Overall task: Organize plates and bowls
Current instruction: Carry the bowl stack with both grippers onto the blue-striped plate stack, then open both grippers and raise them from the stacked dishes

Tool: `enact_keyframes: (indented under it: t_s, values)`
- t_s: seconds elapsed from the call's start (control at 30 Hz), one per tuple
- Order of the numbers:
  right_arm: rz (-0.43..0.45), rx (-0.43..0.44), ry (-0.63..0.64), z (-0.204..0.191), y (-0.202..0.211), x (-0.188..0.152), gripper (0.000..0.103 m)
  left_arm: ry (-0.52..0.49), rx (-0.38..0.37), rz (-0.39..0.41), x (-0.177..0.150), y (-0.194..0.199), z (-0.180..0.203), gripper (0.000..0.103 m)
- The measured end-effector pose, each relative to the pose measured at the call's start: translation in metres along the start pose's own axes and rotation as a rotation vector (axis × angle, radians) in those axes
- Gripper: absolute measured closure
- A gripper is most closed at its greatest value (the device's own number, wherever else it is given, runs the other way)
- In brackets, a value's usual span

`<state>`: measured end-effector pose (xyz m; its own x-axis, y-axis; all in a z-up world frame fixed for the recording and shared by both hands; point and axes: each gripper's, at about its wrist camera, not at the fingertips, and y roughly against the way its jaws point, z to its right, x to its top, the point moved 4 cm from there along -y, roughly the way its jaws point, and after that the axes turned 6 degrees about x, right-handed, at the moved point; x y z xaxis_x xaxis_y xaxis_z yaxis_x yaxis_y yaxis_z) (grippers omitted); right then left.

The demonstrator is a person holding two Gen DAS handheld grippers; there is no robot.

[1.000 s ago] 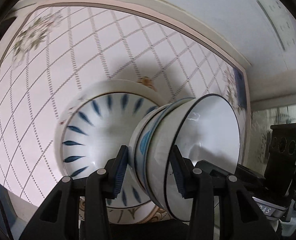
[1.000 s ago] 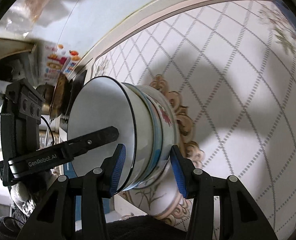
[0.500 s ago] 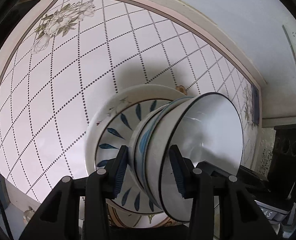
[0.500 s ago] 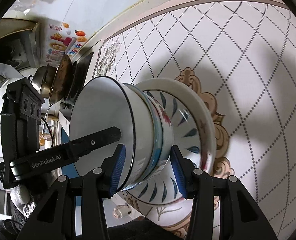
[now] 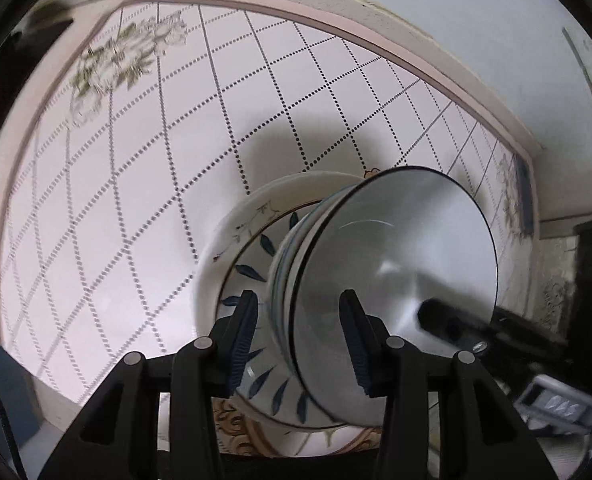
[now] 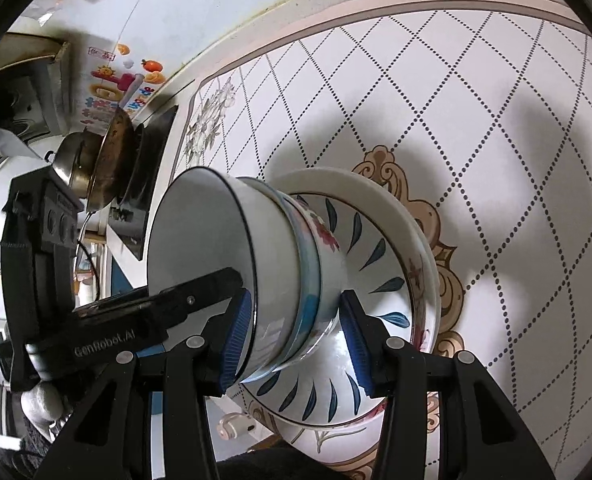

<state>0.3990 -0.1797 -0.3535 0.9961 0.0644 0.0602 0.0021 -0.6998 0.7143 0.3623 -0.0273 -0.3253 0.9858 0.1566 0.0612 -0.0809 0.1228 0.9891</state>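
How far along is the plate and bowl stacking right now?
Mostly done: the nested bowls already sit on the stacked plates. In hand: the left gripper and right gripper both straddle the bowls' rims. Left: letting go, since the jaws seem barely loosened.
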Motion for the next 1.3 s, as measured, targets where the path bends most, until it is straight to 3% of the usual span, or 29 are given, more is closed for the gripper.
enact_keyframes:
  t_s: [0.17,0.23,0.27,0.33,0.4,0.43,0.53,0.67,1.03,1.3]
  values:
    - [0.060,-0.095,0.033,-0.015,0.025,-0.002,0.052,-0.044,0.067,0.048,-0.008,0.018,-0.003,0.062]
    - [0.079,-0.150,0.045,-0.022,0.036,-0.008,0.039,-0.064,0.087,0.082,-0.012,0.030,-0.006,0.062]
    - [0.091,-0.172,0.046,-0.026,0.040,-0.011,0.036,-0.073,0.085,0.098,-0.014,0.035,-0.007,0.058]
    - [0.123,-0.216,0.056,-0.035,0.053,-0.020,0.016,-0.102,0.091,0.136,-0.020,0.050,-0.010,0.047]
    - [0.160,-0.266,0.056,-0.044,0.064,-0.031,0.010,-0.128,0.095,0.182,-0.025,0.065,-0.012,0.039]
    - [0.174,-0.284,0.052,-0.048,0.068,-0.037,0.010,-0.146,0.101,0.208,-0.029,0.074,-0.014,0.038]
    - [0.232,-0.338,0.041,-0.064,0.084,-0.056,0.008,-0.185,0.106,0.268,-0.039,0.097,-0.018,0.014]
    - [0.321,-0.404,0.028,-0.091,0.108,-0.084,0.006,-0.217,0.110,0.345,-0.059,0.131,-0.026,0.006]
    - [0.539,-0.498,0.106,-0.196,0.188,-0.182,0.004,-0.232,0.101,0.579,-0.138,0.249,-0.038,0.004]
    - [0.640,-0.536,0.225,-0.260,0.232,-0.258,0.003,-0.211,0.120,0.689,-0.201,0.300,-0.043,0.001]
